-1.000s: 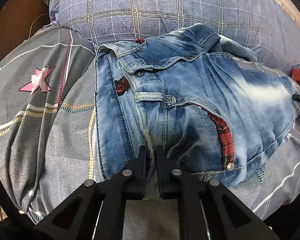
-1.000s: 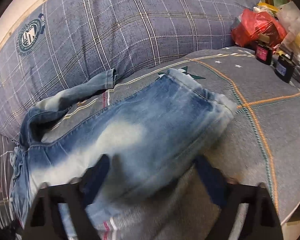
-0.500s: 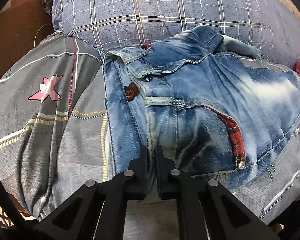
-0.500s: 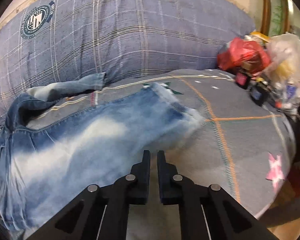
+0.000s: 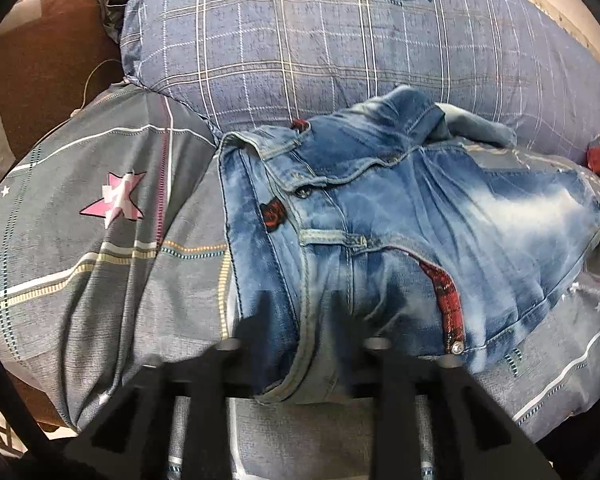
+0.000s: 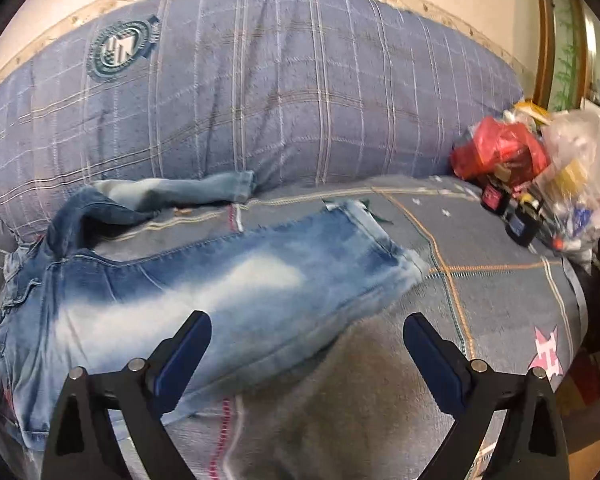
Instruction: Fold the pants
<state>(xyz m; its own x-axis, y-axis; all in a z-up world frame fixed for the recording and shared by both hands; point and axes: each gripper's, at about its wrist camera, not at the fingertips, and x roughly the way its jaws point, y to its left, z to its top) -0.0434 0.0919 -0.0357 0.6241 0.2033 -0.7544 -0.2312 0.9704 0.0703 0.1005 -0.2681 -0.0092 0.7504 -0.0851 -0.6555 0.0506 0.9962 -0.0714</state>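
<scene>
The jeans (image 6: 204, 284) lie half-folded on the bedspread (image 5: 100, 264). Our left gripper (image 5: 300, 320) has just been opening, denim between its blurred jaws; our right gripper (image 6: 306, 344), just opened, holds nothing. Risk: the far leg stays bunched against the pillow (image 6: 260, 80).

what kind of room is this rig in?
Likely a bedroom: jeans lie on a bedsheet with star prints, a big plaid pillow rests against the wall behind, and bags of clutter sit at the edge.
</scene>
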